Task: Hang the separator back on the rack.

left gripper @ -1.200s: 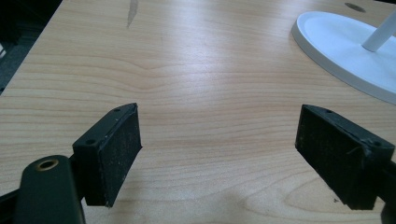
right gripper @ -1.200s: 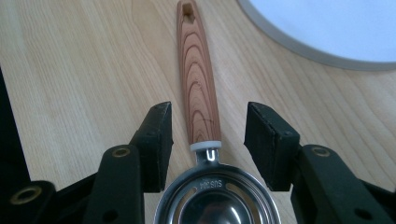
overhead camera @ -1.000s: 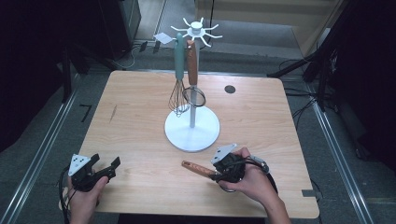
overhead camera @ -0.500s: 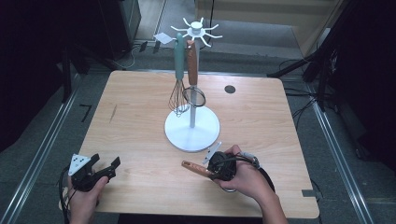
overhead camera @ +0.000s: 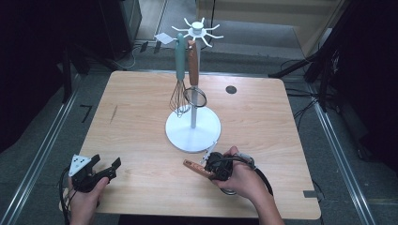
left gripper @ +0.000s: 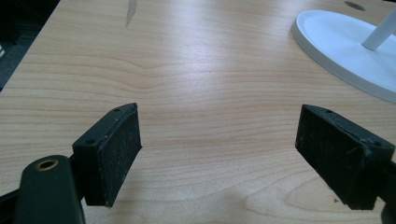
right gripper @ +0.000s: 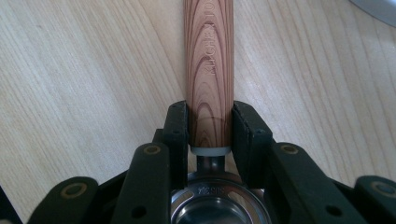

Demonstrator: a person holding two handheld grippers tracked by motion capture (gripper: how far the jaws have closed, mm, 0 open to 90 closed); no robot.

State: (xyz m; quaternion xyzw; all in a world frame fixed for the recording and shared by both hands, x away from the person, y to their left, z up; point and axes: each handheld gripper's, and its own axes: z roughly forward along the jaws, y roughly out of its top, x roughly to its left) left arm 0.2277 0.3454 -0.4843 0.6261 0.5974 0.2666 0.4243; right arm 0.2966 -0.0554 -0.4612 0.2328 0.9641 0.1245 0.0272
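Observation:
A utensil with a brown wooden handle [overhead camera: 195, 168] lies flat near the table's front edge, just before the white stand's base [overhead camera: 193, 130]. My right gripper [overhead camera: 217, 165] has just been closing on it. In the right gripper view the pads press both sides of the handle [right gripper: 208, 70] at its lower end, right above a steel bowl [right gripper: 219, 205]; right gripper [right gripper: 208, 127]. My left gripper [overhead camera: 105, 168] rests at the front left, jaws wide apart with only bare wood between them [left gripper: 217, 149].
On the white stand hang a whisk with a teal handle [overhead camera: 179, 96] and a small strainer with a wooden handle [overhead camera: 195, 96]. The stand's base [left gripper: 345, 42] lies ahead and to the right of the left gripper. A dark round hole [overhead camera: 231, 89] marks the far right of the table.
The right hand slid a little left along the utensil and its jaws closed onto the wooden handle. The left hand kept still.

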